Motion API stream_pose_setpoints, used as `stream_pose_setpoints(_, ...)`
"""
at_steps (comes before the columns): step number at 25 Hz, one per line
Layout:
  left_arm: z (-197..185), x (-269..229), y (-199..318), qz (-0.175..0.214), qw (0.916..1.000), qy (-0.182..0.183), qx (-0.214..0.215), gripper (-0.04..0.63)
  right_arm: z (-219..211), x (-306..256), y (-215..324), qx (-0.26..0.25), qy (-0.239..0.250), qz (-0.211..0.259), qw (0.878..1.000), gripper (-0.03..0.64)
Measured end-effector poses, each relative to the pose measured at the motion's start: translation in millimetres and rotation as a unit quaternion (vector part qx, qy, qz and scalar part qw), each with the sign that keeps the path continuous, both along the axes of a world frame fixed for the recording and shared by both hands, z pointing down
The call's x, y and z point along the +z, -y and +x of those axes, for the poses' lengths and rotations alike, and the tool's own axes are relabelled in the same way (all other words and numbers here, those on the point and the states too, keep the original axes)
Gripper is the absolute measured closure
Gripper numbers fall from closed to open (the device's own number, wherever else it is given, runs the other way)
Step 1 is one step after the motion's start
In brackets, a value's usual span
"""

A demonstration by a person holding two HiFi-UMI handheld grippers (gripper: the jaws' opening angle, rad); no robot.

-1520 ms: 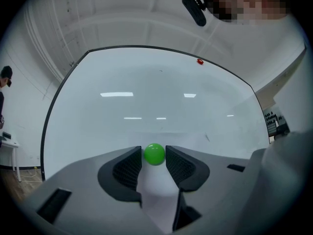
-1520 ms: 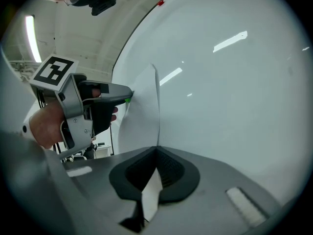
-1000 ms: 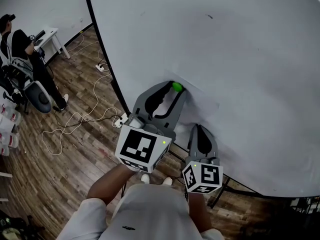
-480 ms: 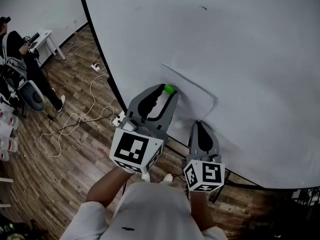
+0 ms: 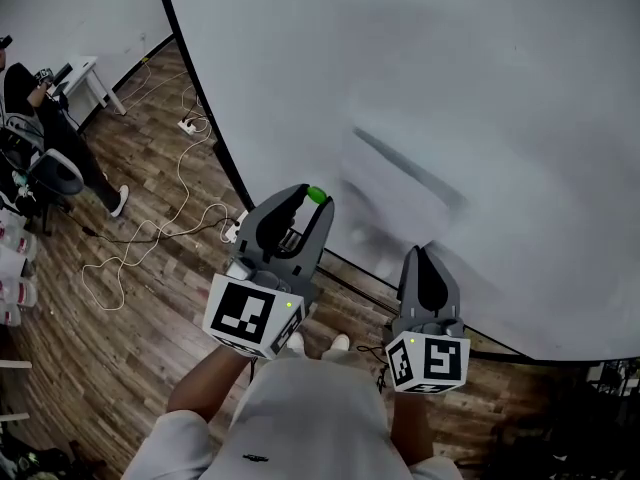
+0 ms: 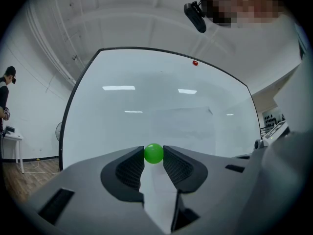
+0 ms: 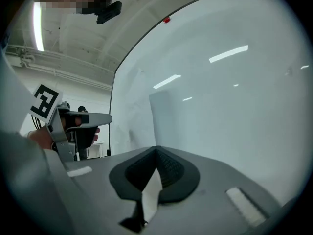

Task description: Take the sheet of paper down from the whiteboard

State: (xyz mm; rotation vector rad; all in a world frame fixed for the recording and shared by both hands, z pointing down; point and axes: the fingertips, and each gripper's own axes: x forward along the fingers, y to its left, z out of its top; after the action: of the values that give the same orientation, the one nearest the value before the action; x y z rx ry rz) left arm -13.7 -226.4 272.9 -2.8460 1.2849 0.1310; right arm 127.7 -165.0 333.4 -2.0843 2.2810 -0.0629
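gripping a green ball [image 6: 153, 153] in left gripper [image 5: 312, 201], right gripper [image 7: 156, 151] jaws together

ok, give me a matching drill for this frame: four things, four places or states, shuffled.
Things:
1. green ball
2. sheet of paper
3. right tongs
4. red dot

Places or states:
A. shut, tips together
B. near the whiteboard's top edge
C. pinched in the left tongs
D. flat against the whiteboard

Pairs: 1-C, 2-D, 3-A, 4-B
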Motion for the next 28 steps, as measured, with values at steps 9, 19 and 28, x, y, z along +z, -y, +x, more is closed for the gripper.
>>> stream_pose_setpoints(9, -17, 30, -18, -0.025, 0.9996, -0.004, 0.008, 0.472, 24, 6, -31, 0.03, -0.01, 0.007, 0.999, 0.607)
stream_pose_setpoints(19, -26, 55, -29, -0.04, 0.999, 0.016, 0.013, 0.472, 57, 17, -56, 0.071, -0.011, 0.02, 0.997, 0.606)
stream_pose_setpoints(28, -29, 73, -32, -0.051, 0.9985, 0.016, 0.009, 0.472, 74, 29, -66, 0.088, -0.02, 0.023, 0.996, 0.606)
